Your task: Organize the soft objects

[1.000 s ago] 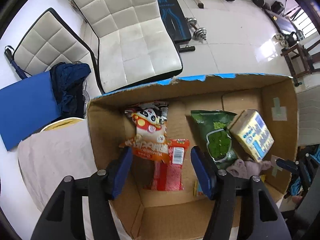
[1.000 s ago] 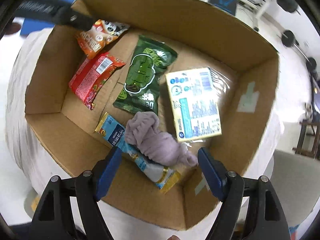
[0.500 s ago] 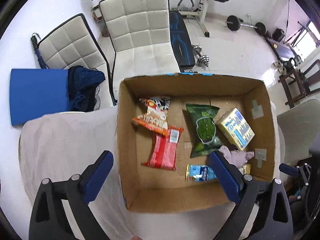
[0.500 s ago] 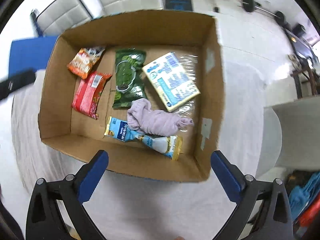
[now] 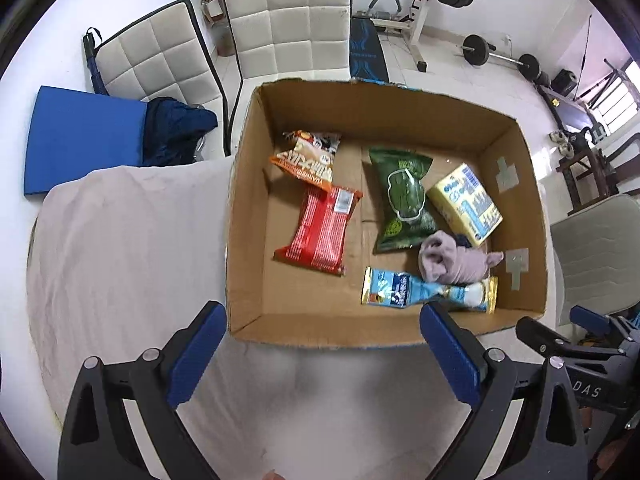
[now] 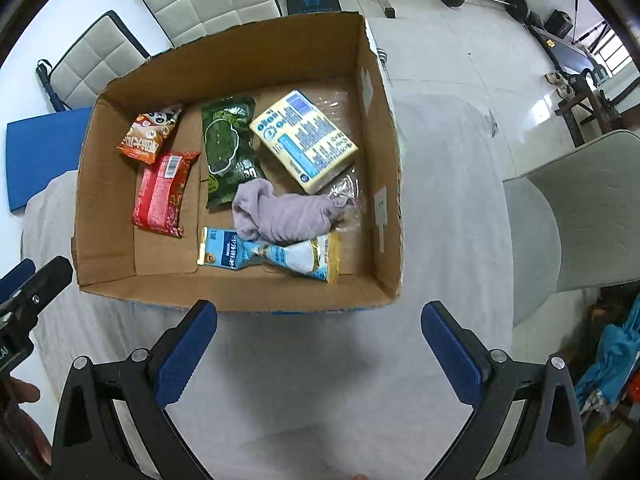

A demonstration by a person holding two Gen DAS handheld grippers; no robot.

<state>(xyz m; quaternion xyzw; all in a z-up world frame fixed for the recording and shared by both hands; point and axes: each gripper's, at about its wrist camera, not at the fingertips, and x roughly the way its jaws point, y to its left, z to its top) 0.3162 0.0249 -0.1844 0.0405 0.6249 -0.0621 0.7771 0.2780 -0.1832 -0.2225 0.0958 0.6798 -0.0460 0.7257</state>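
Cloth-draped worktop [image 5: 120, 240] carries the cardboard box [image 5: 248, 216], where snack packets [image 5: 324, 228] lie gathered. Both the left gripper [image 5: 320, 348] and right gripper [image 6: 320, 344] hover empty, fingers spread wide, judged done releasing.

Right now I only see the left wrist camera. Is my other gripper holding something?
Observer: No. The right gripper is open, its jaws have just been opening, and nothing is between them.
Operator: Is anything hiding by the yellow pack?
Observer: Yes. Crinkly clear plastic lies beside the yellow pack, next to the purple cloth.
Operator: What's right of the box?
Observer: The white table cover runs on, bare, from the cardboard box toward the grey chair.
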